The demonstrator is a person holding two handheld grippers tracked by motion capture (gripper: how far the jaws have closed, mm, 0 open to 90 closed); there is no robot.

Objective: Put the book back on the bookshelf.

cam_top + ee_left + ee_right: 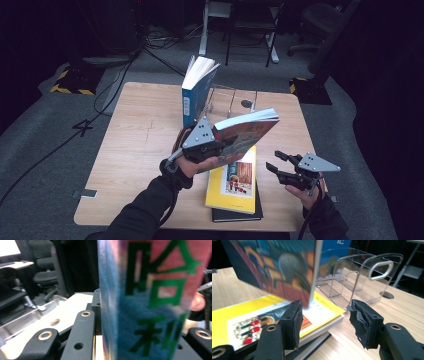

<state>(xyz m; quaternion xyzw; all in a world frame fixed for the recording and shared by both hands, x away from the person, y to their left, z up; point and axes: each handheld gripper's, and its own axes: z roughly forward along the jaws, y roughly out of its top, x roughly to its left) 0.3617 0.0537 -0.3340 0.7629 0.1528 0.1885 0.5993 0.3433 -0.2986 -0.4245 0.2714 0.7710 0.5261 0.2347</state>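
Your left claw [223, 141] is clenched on the colourful book [245, 131], gripping it near its spine and holding it tilted in the air above the yellow book [235, 187]. That yellow book lies on a black book [236, 215] at the near edge of the tabletop [140, 145]. Behind them a blue book [196, 92] stands in the clear rack [232, 100]. Your right claw [278, 161] hovers released just right of the stack, nothing between its pads
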